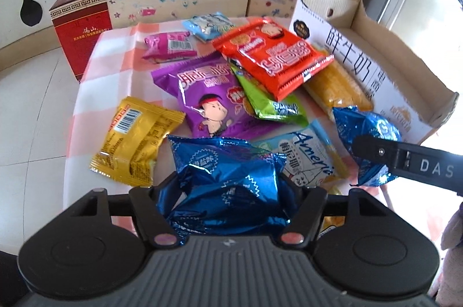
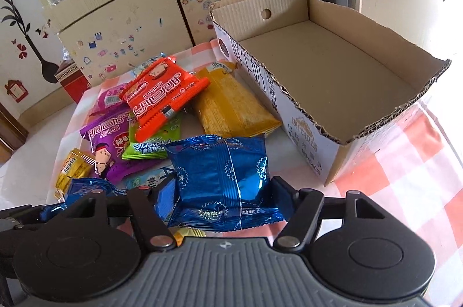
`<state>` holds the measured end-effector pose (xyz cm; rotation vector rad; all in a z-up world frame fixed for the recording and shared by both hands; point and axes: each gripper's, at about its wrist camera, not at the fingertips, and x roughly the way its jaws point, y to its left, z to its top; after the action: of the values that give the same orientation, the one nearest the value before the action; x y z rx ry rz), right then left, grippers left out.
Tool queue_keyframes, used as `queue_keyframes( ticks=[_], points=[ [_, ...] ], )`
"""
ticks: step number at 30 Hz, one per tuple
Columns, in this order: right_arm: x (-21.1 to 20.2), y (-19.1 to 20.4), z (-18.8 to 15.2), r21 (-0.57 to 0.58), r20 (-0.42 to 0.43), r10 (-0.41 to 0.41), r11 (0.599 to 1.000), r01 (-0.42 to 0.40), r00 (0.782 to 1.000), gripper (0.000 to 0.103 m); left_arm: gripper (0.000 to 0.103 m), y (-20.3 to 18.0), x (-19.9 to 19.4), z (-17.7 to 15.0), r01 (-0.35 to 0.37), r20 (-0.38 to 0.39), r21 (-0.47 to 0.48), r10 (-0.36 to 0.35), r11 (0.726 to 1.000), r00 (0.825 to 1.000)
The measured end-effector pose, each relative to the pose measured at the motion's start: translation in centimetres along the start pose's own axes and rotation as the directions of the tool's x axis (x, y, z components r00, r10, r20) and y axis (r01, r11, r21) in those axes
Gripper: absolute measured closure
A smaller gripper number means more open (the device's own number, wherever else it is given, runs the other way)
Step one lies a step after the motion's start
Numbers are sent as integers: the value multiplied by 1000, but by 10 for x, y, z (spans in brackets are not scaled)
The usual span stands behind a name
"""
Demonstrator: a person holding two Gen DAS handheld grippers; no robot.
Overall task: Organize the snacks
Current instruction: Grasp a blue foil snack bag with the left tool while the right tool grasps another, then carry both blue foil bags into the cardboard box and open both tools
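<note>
Each of my grippers clamps one crinkled blue foil snack packet.
My left gripper [image 1: 224, 191] pinches its blue foil packet [image 1: 222, 179]; my right gripper [image 2: 222, 191] pinches the second blue packet [image 2: 220, 171], just left of the open cardboard box [image 2: 332, 133].

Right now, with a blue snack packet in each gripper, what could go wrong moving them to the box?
1. The left gripper squeezes a crumpled blue packet; its slick foil could slip or the contents get crushed.
2. The right gripper pinches its blue packet near the bottom edge, so it may flop or drop.
3. The cardboard box has raised walls; a low carry could snag them.
</note>
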<state>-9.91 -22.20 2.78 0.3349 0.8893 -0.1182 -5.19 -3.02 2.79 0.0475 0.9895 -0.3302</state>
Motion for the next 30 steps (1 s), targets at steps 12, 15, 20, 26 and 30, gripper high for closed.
queue_keyframes(
  ticks=[12,15,20,26,30],
  points=[
    [-18,7,4,-48,26,29,998,-27,999,29,35,6,-26,6,-36,111,-1,35,999,993],
    [-27,10,10,-69,45,47,997,-43,998,29,35,3,-37,12,-52,164,22,48,998,985],
    [-44,10,25,-101,89,64,993,-55,994,29,35,-1,-51,28,-52,224,35,43,998,974],
    [-60,7,49,-186,149,52,982,-23,987,29,35,-14,-56,49,-23,256,81,1,996,967],
    [-62,-2,63,-232,175,23,973,18,984,29,35,-27,-51,64,-5,255,116,-25,993,967]
  ],
)
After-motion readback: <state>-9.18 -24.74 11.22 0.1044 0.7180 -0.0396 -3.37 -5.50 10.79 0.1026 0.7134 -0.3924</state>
